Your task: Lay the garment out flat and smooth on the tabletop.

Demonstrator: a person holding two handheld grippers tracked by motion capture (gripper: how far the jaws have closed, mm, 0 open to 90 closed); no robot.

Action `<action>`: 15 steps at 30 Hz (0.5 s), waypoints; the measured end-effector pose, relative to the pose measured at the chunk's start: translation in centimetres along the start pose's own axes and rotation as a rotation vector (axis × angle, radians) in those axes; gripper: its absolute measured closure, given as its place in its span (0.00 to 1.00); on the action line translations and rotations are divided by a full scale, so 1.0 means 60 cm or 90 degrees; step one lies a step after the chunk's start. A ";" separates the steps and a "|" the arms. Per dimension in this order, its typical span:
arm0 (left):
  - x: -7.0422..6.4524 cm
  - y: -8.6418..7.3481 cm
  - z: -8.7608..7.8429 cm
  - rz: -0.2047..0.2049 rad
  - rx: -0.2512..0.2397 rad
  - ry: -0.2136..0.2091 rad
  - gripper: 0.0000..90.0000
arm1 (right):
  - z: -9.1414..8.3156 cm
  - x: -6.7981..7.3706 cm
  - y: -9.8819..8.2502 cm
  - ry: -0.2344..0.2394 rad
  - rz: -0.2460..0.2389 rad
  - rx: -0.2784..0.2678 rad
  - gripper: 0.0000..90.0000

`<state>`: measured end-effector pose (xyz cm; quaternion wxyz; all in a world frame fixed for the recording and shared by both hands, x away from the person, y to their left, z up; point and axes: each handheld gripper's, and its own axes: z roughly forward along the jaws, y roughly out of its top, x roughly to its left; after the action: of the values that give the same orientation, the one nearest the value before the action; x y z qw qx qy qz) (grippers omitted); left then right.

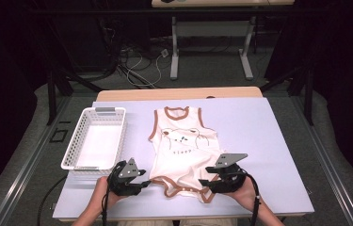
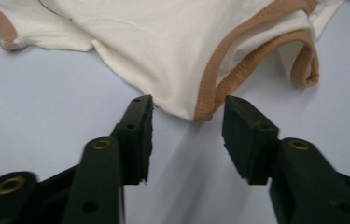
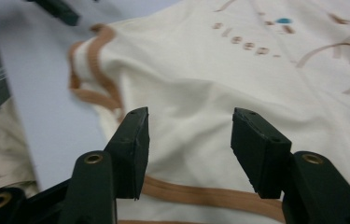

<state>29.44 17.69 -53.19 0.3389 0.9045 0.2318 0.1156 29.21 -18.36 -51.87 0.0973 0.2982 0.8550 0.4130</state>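
Flanking the bodysuit (image 1: 182,153) hem, both hand-held grippers point inward, jaws parted.

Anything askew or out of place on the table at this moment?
Only the cream sleeveless baby bodysuit with brown trim: its lower hem is rumpled and folded over near both grippers. The white plastic mesh basket sits squarely at left.

Two black hand-held grippers, left (image 1: 147,182) and right (image 1: 204,182), grey three-cornered top plates, brass-ringed screw holes, trailing black cables
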 end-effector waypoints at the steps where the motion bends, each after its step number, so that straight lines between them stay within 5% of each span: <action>1: 0.002 0.001 -0.003 -0.006 -0.004 0.003 0.53 | -0.005 -0.009 -0.003 -0.018 0.016 -0.004 0.52; 4: 0.007 0.005 -0.010 -0.032 -0.014 0.014 0.49 | -0.013 -0.038 -0.012 -0.088 0.045 -0.011 0.53; 7: 0.012 0.011 -0.010 -0.119 -0.003 0.031 0.51 | -0.019 -0.067 -0.024 -0.140 0.080 -0.004 0.55; 9: 0.012 0.014 -0.003 -0.141 0.009 0.071 0.51 | -0.017 -0.082 -0.030 -0.176 0.087 0.006 0.57; 11: 0.014 0.013 0.005 -0.148 0.019 0.095 0.54 | -0.014 -0.094 -0.037 -0.188 0.101 0.025 0.59; 15: 0.020 0.007 0.026 -0.174 0.030 0.096 0.54 | -0.005 -0.106 -0.046 -0.197 0.121 0.050 0.65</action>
<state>31.18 17.14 -53.98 0.3120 0.8609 0.3800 0.1303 33.03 -23.66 -54.28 0.1763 0.4412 0.8132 0.3361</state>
